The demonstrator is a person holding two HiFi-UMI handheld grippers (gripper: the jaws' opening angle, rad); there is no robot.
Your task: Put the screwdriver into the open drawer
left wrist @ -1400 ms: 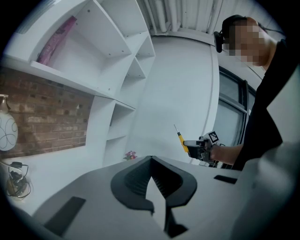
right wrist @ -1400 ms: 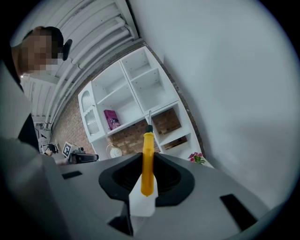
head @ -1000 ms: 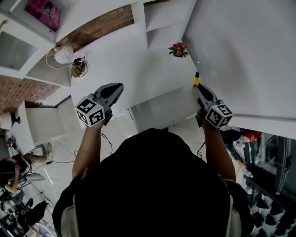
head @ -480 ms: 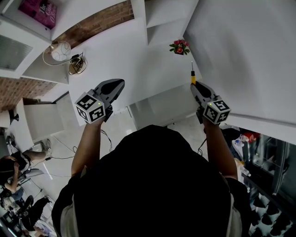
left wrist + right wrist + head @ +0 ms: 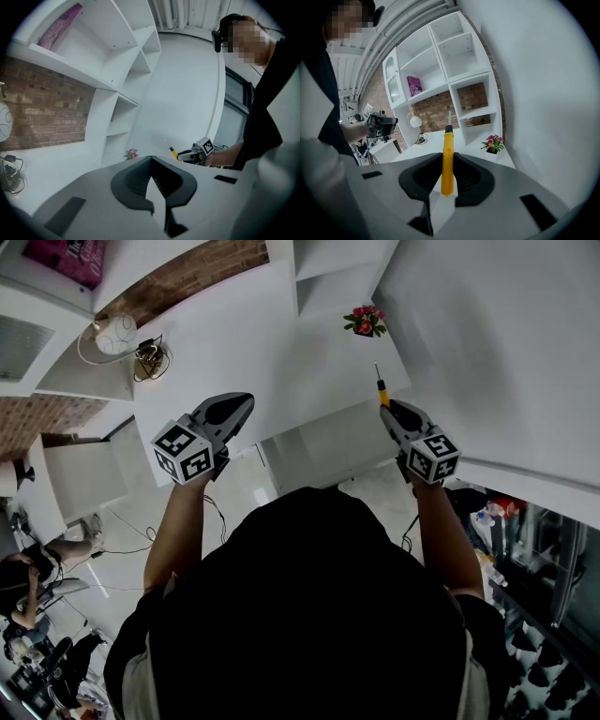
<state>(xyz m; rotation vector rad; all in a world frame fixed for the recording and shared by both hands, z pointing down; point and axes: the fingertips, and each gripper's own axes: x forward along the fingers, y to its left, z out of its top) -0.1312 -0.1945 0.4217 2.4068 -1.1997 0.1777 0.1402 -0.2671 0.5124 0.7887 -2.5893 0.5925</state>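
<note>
A screwdriver [image 5: 382,394] with a yellow handle and a thin metal shaft sticks forward out of my right gripper [image 5: 387,406], which is shut on the handle [image 5: 447,164]. It hangs over the far right corner of the white drawer [image 5: 328,451] pulled out from under the white counter [image 5: 244,343]. My left gripper [image 5: 244,401] is held at the same height to the left, over the counter's front edge. Its jaws [image 5: 151,158] meet at the tips with nothing between them. The left gripper view shows the right gripper [image 5: 187,154] and the screwdriver [image 5: 173,151] from the side.
A small pot of pink flowers [image 5: 364,322] stands at the counter's far right, against the wall. A round white lamp [image 5: 114,334] and coiled cables [image 5: 148,362] sit at the far left. White shelves [image 5: 459,61] hold a pink book [image 5: 414,86]. A seated person [image 5: 23,577] is at lower left.
My right gripper has moved a little left and up the picture with the screwdriver and rolled slightly. The left gripper has barely shifted.
</note>
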